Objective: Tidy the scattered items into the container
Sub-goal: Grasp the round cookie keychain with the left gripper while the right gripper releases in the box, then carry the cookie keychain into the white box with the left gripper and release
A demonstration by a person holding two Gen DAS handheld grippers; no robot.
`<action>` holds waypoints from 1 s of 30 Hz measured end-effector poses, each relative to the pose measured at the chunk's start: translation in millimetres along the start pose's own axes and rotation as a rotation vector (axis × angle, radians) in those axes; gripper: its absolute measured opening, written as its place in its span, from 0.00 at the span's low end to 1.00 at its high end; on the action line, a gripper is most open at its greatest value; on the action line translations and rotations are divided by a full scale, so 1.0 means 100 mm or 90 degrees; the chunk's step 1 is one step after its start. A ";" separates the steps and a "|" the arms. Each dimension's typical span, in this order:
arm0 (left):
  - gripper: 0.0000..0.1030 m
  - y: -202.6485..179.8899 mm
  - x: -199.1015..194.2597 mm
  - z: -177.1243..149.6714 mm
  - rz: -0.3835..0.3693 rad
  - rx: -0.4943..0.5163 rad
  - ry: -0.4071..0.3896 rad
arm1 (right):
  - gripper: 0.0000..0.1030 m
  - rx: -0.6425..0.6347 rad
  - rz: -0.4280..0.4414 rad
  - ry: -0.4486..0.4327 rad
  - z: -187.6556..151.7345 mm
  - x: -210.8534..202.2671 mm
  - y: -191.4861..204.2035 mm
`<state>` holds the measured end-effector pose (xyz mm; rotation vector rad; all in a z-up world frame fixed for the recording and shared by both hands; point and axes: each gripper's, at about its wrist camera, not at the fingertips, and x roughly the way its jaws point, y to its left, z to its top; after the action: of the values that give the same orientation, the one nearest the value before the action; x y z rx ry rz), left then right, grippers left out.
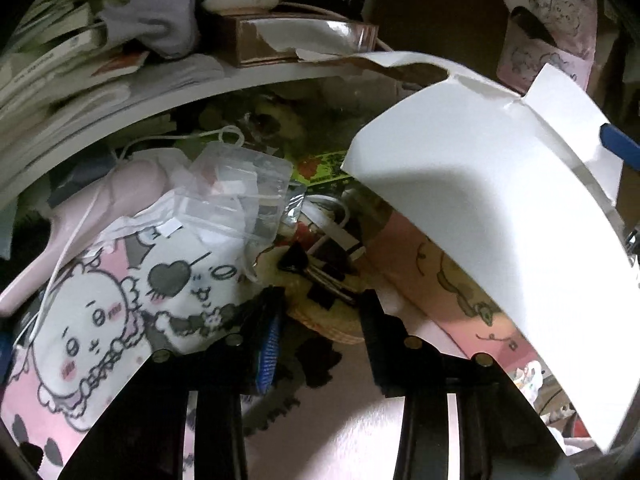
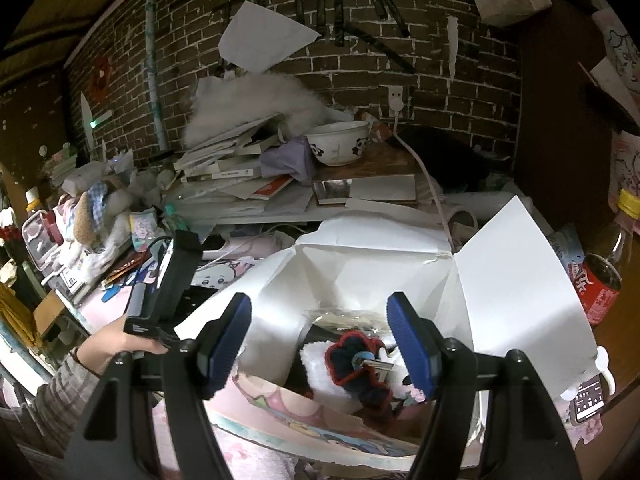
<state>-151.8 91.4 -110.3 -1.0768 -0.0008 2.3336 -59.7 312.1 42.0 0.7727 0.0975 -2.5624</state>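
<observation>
The container is a white cardboard box (image 2: 360,264) with its flaps up; its flap (image 1: 500,200) fills the right of the left wrist view. Inside lie a white plush with a dark red-edged piece (image 2: 356,364) and a clear bag. My right gripper (image 2: 320,340) is open and empty, hovering over the box opening. My left gripper (image 1: 320,320) is open and empty above the pink cartoon mat (image 1: 100,320), near black binder clips (image 1: 320,276) on a woven coaster. A clear zip bag (image 1: 236,192) and a pink brush (image 1: 80,232) lie to its left. The left gripper also shows in the right wrist view (image 2: 168,280).
A shelf (image 2: 280,208) behind holds books, a purple cloth (image 2: 288,160) and a panda bowl (image 2: 340,144). A cola bottle (image 2: 600,280) stands right of the box. Plush toys and clutter (image 2: 92,216) crowd the left. A brick wall is behind.
</observation>
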 end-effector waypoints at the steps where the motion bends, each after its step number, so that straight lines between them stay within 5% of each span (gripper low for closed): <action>1: 0.31 0.01 -0.04 -0.02 0.004 0.000 -0.003 | 0.66 0.000 0.001 0.000 0.00 0.01 0.01; 17: 0.31 0.40 -1.10 -0.19 0.040 -0.060 -0.097 | 0.66 0.003 0.027 0.009 0.02 0.14 0.26; 21: 0.31 0.33 -1.34 -0.14 0.016 -0.051 -0.128 | 0.66 -0.002 0.029 0.010 0.01 0.19 0.36; 24: 0.31 0.21 -1.46 -0.07 0.006 -0.033 -0.146 | 0.77 -0.005 0.009 -0.011 0.01 0.18 0.39; 30: 0.31 -0.08 -1.53 0.09 -0.012 0.006 -0.161 | 0.78 -0.005 -0.022 -0.038 0.01 0.13 0.37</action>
<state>-75.1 25.6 4.8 -0.7681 -0.0953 2.4337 -53.6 273.9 38.3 0.6958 0.1038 -2.6144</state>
